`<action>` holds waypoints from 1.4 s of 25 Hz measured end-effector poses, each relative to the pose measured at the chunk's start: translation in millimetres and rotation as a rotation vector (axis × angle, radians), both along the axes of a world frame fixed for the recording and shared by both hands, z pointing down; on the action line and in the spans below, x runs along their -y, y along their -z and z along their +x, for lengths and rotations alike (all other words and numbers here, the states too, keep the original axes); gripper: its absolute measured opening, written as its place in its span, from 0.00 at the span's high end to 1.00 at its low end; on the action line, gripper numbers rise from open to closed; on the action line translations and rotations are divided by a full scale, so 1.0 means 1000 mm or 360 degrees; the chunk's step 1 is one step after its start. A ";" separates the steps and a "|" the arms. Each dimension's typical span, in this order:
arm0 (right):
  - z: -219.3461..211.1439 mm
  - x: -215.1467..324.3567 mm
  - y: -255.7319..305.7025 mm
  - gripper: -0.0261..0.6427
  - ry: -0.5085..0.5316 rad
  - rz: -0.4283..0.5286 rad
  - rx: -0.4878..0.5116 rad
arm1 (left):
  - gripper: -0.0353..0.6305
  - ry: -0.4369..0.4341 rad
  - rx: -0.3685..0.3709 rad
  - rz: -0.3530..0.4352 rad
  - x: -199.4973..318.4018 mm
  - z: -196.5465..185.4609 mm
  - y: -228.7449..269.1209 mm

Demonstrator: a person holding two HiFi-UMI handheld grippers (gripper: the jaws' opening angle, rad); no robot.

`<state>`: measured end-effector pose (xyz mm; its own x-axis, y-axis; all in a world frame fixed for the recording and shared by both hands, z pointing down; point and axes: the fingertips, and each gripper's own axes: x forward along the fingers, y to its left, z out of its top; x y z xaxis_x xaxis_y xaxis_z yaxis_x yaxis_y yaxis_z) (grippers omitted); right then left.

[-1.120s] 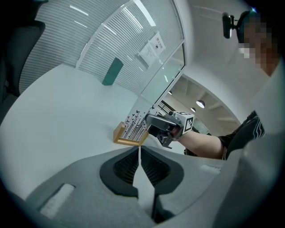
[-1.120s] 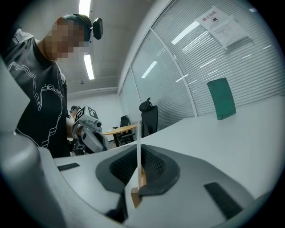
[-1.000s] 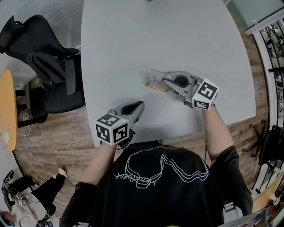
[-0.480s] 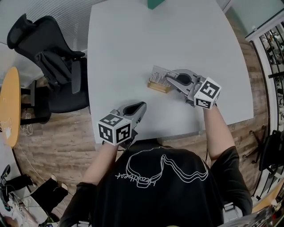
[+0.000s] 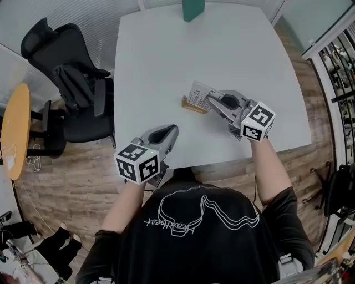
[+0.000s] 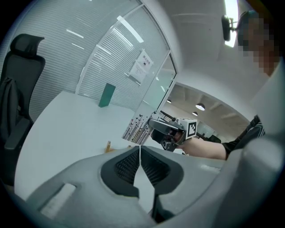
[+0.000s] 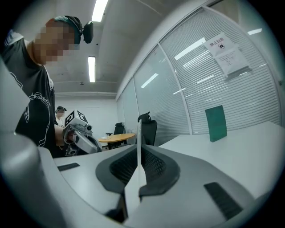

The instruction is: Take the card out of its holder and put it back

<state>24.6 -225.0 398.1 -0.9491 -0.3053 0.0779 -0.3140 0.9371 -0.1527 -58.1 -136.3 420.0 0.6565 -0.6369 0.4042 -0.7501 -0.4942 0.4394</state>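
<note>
On pale grey round-cornered table (image 5: 222,50): left gripper (image 5: 171,132) closed on nothing, near front edge, well apart from work. Right gripper (image 5: 212,99) clamped on thin white card with dark striped print (image 5: 198,91), held just above small wooden slotted holder (image 5: 191,105) (nothing steadies holder). Risk at reinsertion: tilted card misses slot, shoves or tips holder; edge pinch could slip.

On white counter (image 5: 222,44): right tool (image 5: 211,97) pinches white printed card (image 5: 198,92) by one edge, card just above small tan wooden holder (image 5: 192,106); left tool (image 5: 171,131) at near edge, well apart from card. At far edge, dark green upright block (image 5: 192,9).
</note>
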 end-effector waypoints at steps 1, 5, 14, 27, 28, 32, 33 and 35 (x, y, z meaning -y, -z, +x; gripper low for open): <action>0.001 -0.005 0.003 0.93 -0.0026 -0.0010 0.0010 | 0.92 0.0011 0.0002 0.0021 -0.004 -0.001 0.005; 0.012 -0.029 0.018 0.93 -0.0173 -0.0073 0.0064 | 0.92 0.0071 0.0018 0.0077 -0.025 -0.003 0.019; 0.038 -0.109 0.043 0.93 -0.0363 -0.0116 0.0053 | 0.93 0.0061 0.0034 0.0266 -0.074 0.005 0.054; 0.054 -0.175 0.076 0.93 -0.0406 -0.0217 0.0338 | 0.93 0.0074 -0.0049 0.0417 -0.119 0.022 0.079; 0.056 -0.176 0.078 0.93 -0.0410 -0.0211 0.0340 | 0.93 0.0078 -0.0055 0.0423 -0.119 0.022 0.081; 0.059 -0.177 0.078 0.93 -0.0423 -0.0204 0.0335 | 0.93 0.0073 -0.0058 0.0425 -0.118 0.024 0.082; 0.058 -0.176 0.076 0.93 -0.0424 -0.0210 0.0330 | 0.93 0.0068 -0.0059 0.0420 -0.118 0.024 0.082; 0.057 -0.175 0.073 0.93 -0.0424 -0.0223 0.0325 | 0.93 0.0061 -0.0060 0.0412 -0.117 0.023 0.080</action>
<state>81.4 -49.7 324.6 -0.8380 -0.5437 -0.0468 -0.4939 0.7922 -0.3585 -34.8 -19.1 340.0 0.6415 -0.7406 0.2001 -0.7558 -0.5656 0.3298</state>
